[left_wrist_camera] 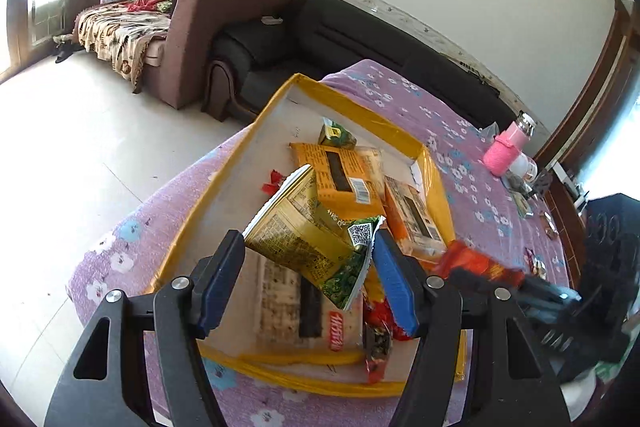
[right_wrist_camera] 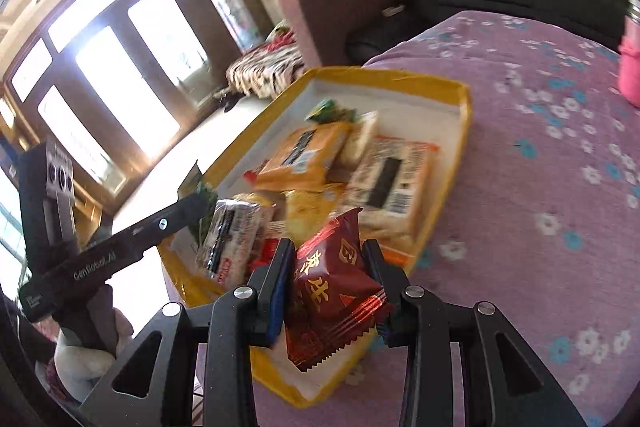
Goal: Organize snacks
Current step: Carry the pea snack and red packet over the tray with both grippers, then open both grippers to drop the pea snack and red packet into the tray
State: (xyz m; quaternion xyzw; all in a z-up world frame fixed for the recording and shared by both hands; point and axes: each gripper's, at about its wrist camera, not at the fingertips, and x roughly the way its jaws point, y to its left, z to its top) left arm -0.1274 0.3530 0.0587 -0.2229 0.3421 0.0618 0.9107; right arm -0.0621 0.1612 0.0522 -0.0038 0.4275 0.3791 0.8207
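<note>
Left gripper (left_wrist_camera: 310,255) is pinching a yellow-green snack packet (left_wrist_camera: 308,227): glossy foil, dense print on the yellow panel, green vegetable pattern and a QR code at the lower end, white crimped edge on top. The packet hangs tilted over the tray (left_wrist_camera: 224,171), above the other snacks.

The tray is a shallow white box with a yellow rim, sitting on the tabletop (left_wrist_camera: 404,107), which is covered in a purple cloth with white and blue flowers. Inside, left to right: a white cracker pack (left_wrist_camera: 288,299) with a red logo and a dark band under the held packet, small red candy wrappers (left_wrist_camera: 274,183), a small green packet (left_wrist_camera: 336,135) at the far end, an orange pack (left_wrist_camera: 344,175) with a barcode, and another orange-edged pack (left_wrist_camera: 412,215) against the right wall.

Right gripper (right_wrist_camera: 326,287) is clamped on a dark red snack sachet (right_wrist_camera: 332,291) with gold Chinese characters and serrated ends, held over the near corner of the tray (right_wrist_camera: 456,155). In the left wrist view it shows only as a blur.

A pink-sleeved bottle (left_wrist_camera: 506,151) stands on the tabletop, well apart to the right of the tray.
</note>
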